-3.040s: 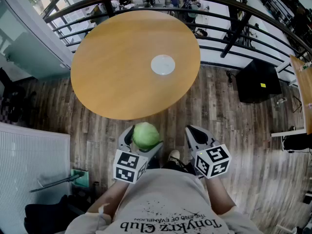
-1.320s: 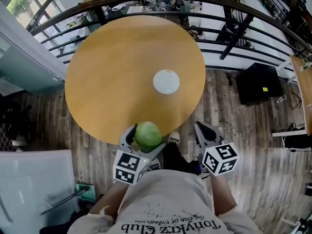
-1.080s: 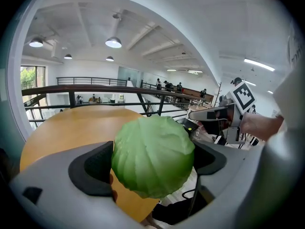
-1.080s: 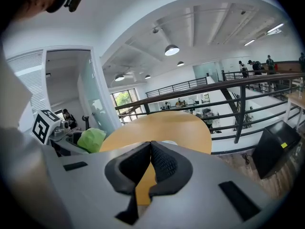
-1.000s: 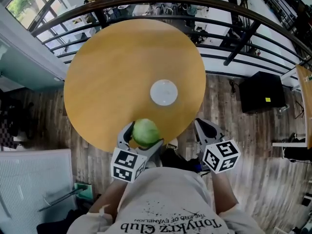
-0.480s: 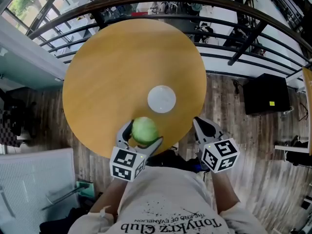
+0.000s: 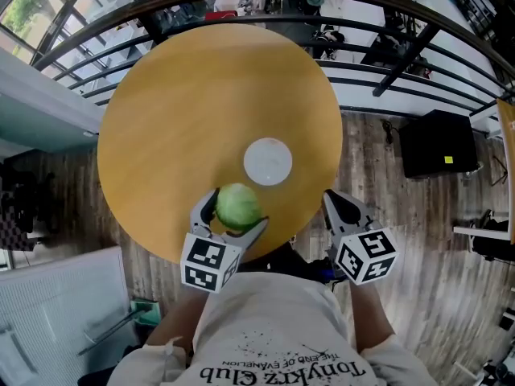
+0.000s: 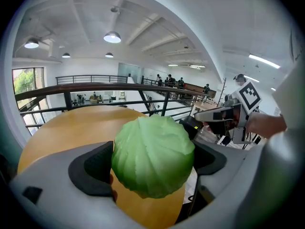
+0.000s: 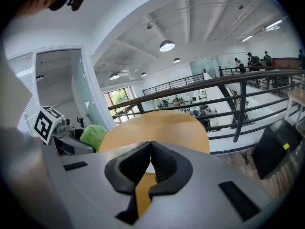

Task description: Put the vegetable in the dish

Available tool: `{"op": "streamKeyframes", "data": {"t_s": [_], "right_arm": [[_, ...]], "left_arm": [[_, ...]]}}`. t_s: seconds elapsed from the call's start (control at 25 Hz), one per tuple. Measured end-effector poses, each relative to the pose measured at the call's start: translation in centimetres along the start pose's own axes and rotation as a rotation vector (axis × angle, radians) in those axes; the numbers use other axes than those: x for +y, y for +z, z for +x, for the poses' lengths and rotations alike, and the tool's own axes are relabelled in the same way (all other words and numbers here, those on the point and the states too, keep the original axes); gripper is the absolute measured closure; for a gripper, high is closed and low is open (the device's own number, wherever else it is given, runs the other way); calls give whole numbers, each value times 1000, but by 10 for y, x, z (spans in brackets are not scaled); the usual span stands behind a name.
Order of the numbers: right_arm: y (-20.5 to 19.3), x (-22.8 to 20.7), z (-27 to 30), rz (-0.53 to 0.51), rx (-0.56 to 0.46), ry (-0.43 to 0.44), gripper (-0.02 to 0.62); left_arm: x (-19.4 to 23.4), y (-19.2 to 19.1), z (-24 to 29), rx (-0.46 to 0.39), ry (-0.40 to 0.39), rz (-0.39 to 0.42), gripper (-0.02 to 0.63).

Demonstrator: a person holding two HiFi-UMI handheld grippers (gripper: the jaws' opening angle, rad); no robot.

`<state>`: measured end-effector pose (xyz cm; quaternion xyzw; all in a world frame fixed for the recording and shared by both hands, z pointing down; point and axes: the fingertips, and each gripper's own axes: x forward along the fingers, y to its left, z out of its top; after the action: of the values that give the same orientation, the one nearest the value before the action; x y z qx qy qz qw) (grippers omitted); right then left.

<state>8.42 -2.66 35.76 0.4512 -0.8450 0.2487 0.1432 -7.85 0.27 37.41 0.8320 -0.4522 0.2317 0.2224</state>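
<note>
A round green cabbage (image 7: 238,207) (image 8: 152,155) sits clamped between the jaws of my left gripper (image 7: 231,214) (image 8: 153,162), held over the near edge of the round wooden table (image 7: 177,103). A small white dish (image 7: 268,161) lies on the table just beyond and to the right of the cabbage. My right gripper (image 7: 339,208) (image 9: 150,162) is shut with nothing in it, hanging beside the table's near right edge. The right gripper view also catches the cabbage (image 9: 93,135) at its left.
A dark curved railing (image 7: 378,22) runs behind the table. A black box (image 7: 434,141) stands on the plank floor at the right. A white panel (image 7: 56,312) lies at the lower left. People stand far off in the hall.
The table and dish have come nearer in the head view. The left gripper with the cabbage has gone from over the floor to over the table's near edge, close to the dish.
</note>
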Motion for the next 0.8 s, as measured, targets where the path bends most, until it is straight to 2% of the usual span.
{"op": "streamKeyframes", "data": {"t_s": [0.56,0.8], "right_arm": [[3,-4,35,-22,20,-21,571],[-1,-4,48,-42,30,27,571]], "left_arm": [[27,-1,30,26,-8,-4,112],[31,-2,46,37,-12,-2,112]]}}
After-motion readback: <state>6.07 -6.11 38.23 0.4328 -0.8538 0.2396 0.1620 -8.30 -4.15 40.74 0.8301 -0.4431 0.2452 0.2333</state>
